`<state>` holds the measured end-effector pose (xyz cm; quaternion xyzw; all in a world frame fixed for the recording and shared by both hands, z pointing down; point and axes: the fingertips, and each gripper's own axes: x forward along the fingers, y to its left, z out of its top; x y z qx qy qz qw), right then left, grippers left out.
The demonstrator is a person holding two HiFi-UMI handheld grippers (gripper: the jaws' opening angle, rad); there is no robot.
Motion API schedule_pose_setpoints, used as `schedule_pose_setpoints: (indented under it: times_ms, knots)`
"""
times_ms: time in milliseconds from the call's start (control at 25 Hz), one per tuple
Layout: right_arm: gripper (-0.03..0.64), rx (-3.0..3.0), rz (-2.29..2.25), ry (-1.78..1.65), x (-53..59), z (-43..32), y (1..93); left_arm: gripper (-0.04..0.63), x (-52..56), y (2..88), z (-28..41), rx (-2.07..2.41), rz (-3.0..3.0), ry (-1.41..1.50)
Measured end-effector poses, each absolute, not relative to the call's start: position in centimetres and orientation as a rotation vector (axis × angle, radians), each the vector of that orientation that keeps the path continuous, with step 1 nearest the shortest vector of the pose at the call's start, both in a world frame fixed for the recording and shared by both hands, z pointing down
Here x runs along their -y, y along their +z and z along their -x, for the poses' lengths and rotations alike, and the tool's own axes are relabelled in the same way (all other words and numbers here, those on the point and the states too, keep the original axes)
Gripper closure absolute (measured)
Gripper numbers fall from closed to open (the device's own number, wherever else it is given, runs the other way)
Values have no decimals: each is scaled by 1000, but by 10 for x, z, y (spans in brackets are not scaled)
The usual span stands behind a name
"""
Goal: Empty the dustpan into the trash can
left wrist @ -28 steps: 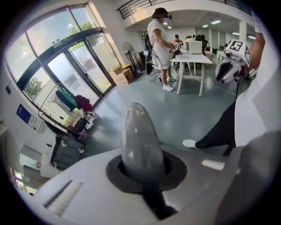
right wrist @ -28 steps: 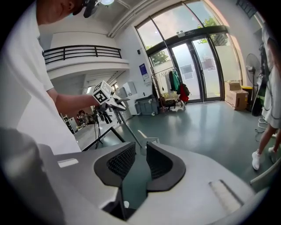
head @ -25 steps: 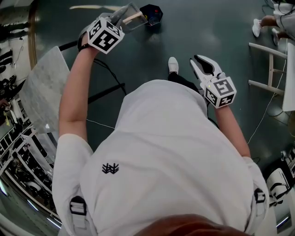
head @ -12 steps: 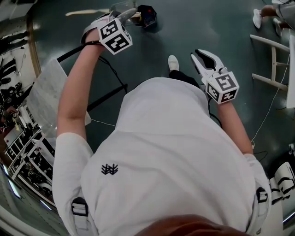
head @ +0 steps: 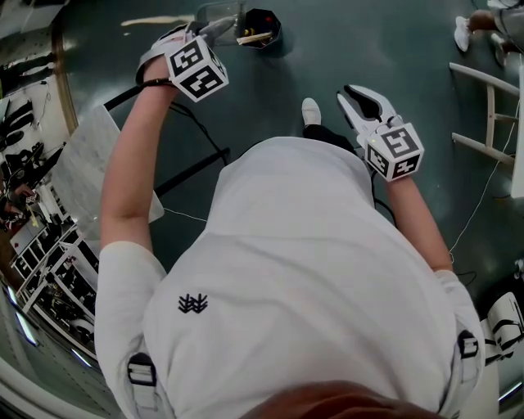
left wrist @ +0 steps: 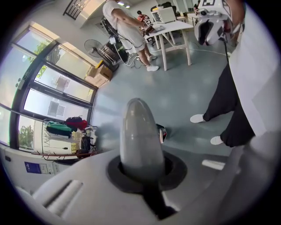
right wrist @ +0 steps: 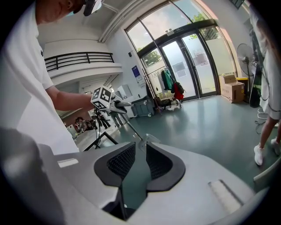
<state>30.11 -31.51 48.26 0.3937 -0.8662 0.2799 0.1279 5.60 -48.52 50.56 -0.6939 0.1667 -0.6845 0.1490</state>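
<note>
My left gripper [head: 214,31] is raised at the top left, shut on the grey handle [left wrist: 138,136] of a clear dustpan [head: 217,11]. The pan sits tipped right beside a small black trash can [head: 266,20] on the dark floor, and a pale stick lies at the can's mouth. In the left gripper view the can [left wrist: 161,132] peeks out just behind the handle. My right gripper [head: 350,102] hangs at the right over the floor, open a little with nothing between its pads. From the right gripper view [right wrist: 140,151] I see the left gripper [right wrist: 115,104] and the dustpan [right wrist: 149,139] below it.
A pale stone-topped table [head: 82,164] stands at the left, with dark cables [head: 192,123] on the floor. White furniture legs [head: 490,106] stand at the right. My own shoe [head: 309,112] points toward the can. Another person [left wrist: 127,26] stands by a white table farther off.
My left gripper has swung the dustpan a bit right and up against the trash can. The pale stick that lay in the pan is now at the can's mouth. The right gripper barely moved.
</note>
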Motion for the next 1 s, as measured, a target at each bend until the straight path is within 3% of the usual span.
schedule_pose_setpoints:
  times_ms: [520,1000]
  knots:
    - [554,2587,-895,700,314,-232,469,534,432,461,59,-935,2070,-2003]
    - [555,2599,-742,557,261,-132,453,534,307,460,177,-1402,2295,-1922]
